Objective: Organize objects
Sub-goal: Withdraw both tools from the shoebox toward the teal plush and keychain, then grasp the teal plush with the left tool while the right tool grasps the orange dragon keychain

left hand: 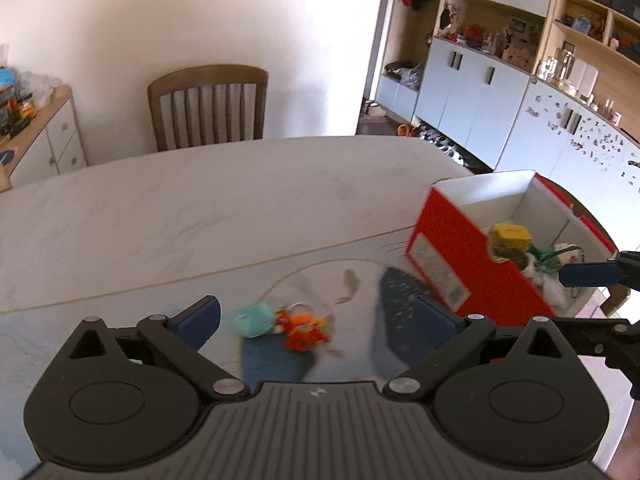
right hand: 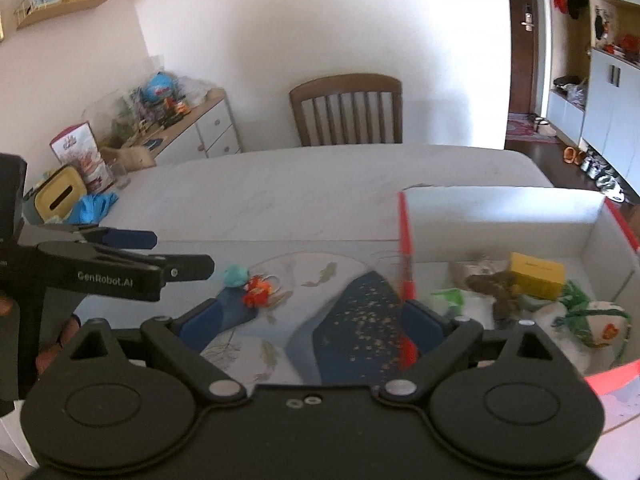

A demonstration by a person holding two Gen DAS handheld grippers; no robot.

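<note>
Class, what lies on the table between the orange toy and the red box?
Only printed table mat, with fish patterns; no object between orange toy and red box, clearest in left wrist view.

1. The left gripper (left hand: pixel 316 318) is built of matte black plastic with round pivot housings and silver pins.
2. Dark blue pads (left hand: pixel 199 320) are fitted on its fingers.
3. The right gripper (right hand: pixel 308 326) is made alike.
4. "GenRobot.AI" is printed in white on the left gripper's side.
</note>
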